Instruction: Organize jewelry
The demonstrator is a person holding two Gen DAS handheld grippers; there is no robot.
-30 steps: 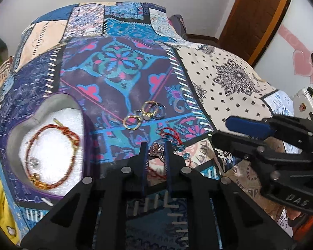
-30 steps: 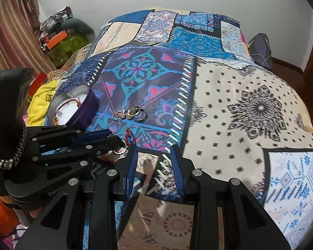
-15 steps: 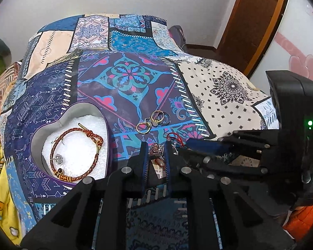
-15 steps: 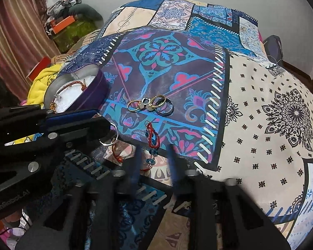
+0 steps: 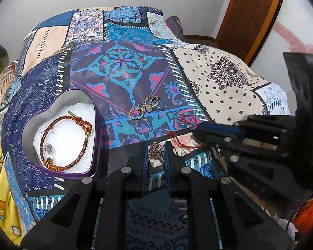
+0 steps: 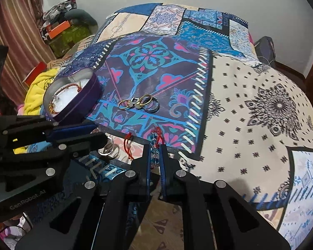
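Note:
A purple heart-shaped tin (image 5: 52, 112) (image 6: 81, 102) with white lining holds a braided red-gold bracelet (image 5: 64, 141). A cluster of gold and silver rings (image 5: 148, 108) (image 6: 139, 104) lies on the patterned bedspread. My left gripper (image 5: 155, 152) is shut on an ornate ring (image 5: 155, 149); it shows at the left of the right wrist view (image 6: 102, 133). My right gripper (image 6: 154, 152) is shut on a red-cord bracelet with blue beads (image 6: 155, 139), whose red cord (image 5: 183, 141) trails on the cloth. The right gripper shows in the left wrist view (image 5: 198, 134).
A yellow blanket (image 6: 37, 91) lies left of the tin at the bed's edge. A wooden door (image 5: 248, 14) stands at the far right. Clutter and a striped curtain (image 6: 14, 37) are beyond the bed's left side.
My right gripper moved forward to the red-cord beaded bracelet and closed on it. My left gripper stayed shut on the ornate ring and rose a little.

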